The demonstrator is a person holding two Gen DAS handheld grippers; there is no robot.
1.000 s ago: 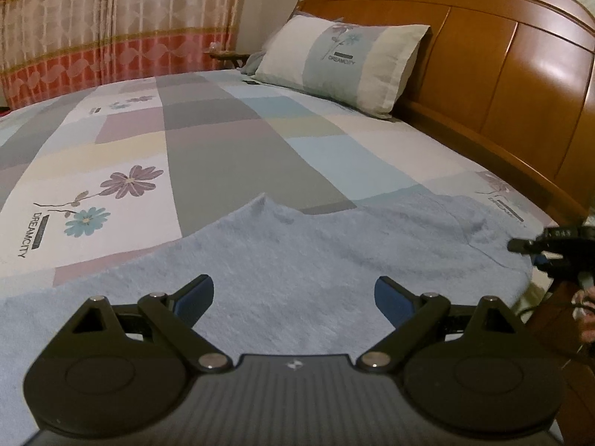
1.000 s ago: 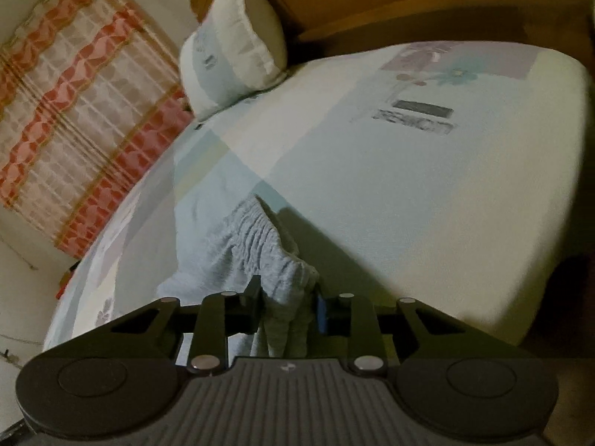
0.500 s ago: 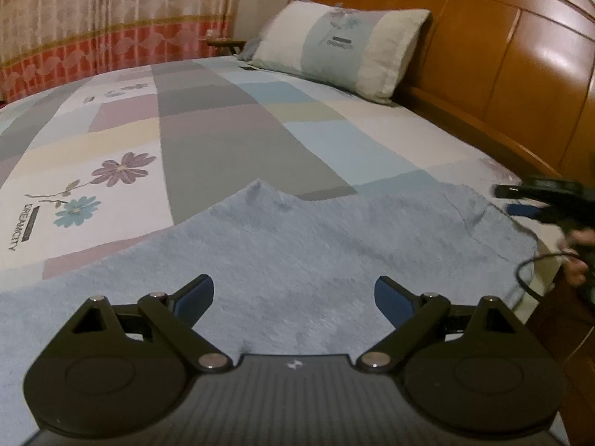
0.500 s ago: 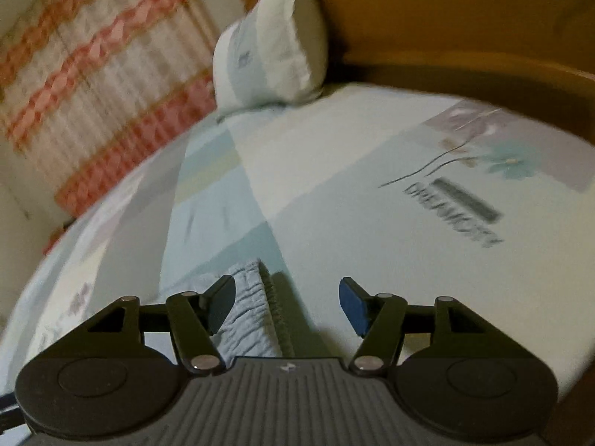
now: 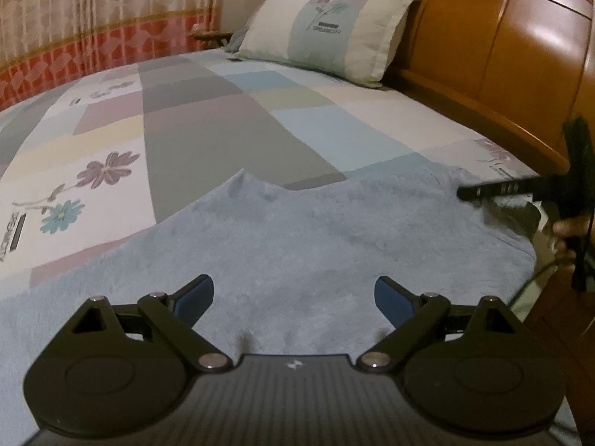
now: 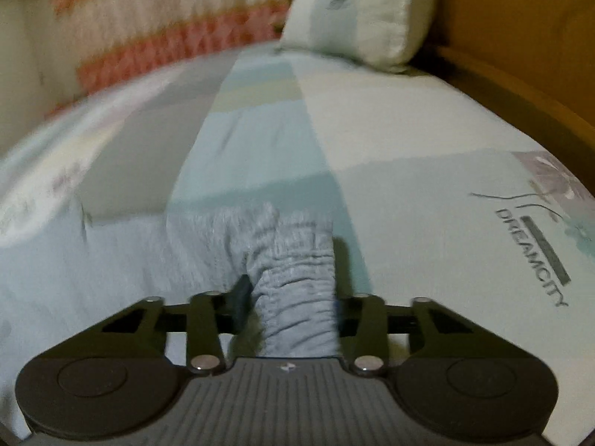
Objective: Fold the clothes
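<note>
Only right wrist view shows right tongs (image 6: 293, 306) clamping the blue garment's (image 5: 316, 238) gathered waistband (image 6: 297, 278); left tongs (image 5: 293, 293) wide open above it.

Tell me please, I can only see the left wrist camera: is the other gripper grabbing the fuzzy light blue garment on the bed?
Observer: Yes. In the right wrist view, the right gripper has the light blue fleecy garment between its fingers, with cloth filling the gap.
Operator: Which bit did it grab?
Observer: The grey-blue ribbed band at the garment's edge, which is gathered into wrinkles there.
Operator: What is next to it?
Observer: Bare patchwork bed sheet, with a "DREAMCITY" print to the right of the gripper.
</note>
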